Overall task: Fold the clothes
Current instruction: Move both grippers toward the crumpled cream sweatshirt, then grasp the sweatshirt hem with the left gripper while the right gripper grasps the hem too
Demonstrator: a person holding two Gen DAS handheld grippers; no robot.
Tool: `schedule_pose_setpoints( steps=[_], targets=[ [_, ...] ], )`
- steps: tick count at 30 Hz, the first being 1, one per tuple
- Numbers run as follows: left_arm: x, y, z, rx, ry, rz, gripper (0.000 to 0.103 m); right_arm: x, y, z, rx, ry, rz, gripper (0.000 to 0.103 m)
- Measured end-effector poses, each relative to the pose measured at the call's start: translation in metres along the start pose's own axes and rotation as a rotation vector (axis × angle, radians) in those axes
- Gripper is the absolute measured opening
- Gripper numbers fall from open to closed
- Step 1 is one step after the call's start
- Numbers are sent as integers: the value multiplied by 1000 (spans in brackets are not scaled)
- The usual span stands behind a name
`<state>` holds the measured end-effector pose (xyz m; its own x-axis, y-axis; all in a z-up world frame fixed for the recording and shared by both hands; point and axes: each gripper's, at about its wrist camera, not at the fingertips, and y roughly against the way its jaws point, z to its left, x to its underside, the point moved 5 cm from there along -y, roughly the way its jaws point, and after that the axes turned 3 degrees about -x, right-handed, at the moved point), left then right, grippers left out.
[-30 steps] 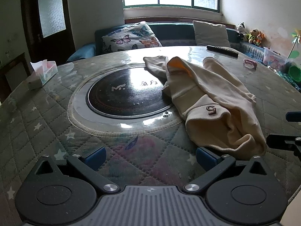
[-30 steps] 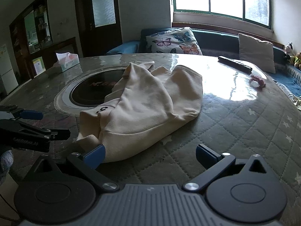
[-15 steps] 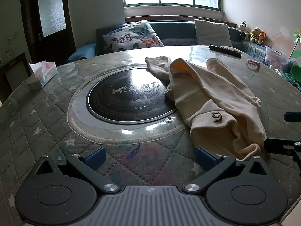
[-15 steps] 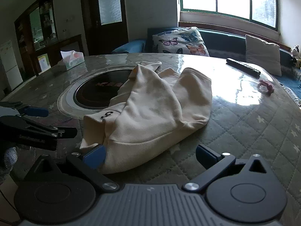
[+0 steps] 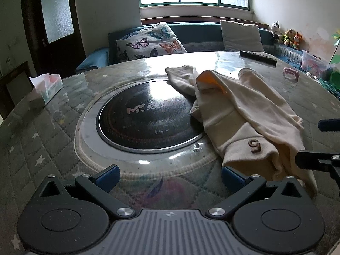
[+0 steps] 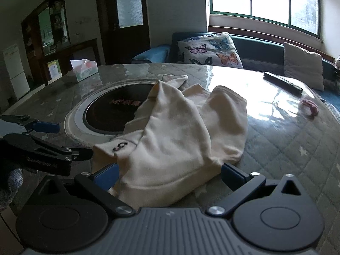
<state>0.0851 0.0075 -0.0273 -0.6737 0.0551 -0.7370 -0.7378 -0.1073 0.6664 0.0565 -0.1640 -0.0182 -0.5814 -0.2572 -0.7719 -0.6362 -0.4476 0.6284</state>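
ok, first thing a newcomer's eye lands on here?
The cream sweatshirt crumpled on the quilted table, half over the black round hotplate at its centre. Both grippers are open at its near hem: the right gripper straddling the hem, the left gripper beside the sleeve with the brown mark.

Black linkage arms, blue-padded fingers, silver screws, ribbed grey housing, grey knit glove

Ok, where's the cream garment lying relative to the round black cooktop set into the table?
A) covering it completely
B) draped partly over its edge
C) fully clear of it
B: the cream garment overlaps only one edge of the round black cooktop, whose logo and most of whose surface remain visible.
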Motion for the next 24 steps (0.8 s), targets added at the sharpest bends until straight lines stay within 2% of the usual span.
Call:
schedule_pose_setpoints(
  steps=[5, 13, 16, 22, 24],
  targets=[
    [-10, -8, 2, 9, 0, -1, 103, -14, -11, -1, -2, 21, -4, 102],
    [-27, -10, 14, 30, 30, -20, 103, -47, -33, -9, -3, 40, -20, 93],
    [-32, -13, 19, 22, 33, -23, 102, -63, -50, -10, -3, 54, -23, 86],
    [-41, -28, 23, 30, 42, -6, 93, -89, -91, -9, -6, 96, -1, 74],
    [-45, -33, 22, 39, 39, -2, 89, -93, -104, -7, -10, 108, 11, 64]
  ],
)
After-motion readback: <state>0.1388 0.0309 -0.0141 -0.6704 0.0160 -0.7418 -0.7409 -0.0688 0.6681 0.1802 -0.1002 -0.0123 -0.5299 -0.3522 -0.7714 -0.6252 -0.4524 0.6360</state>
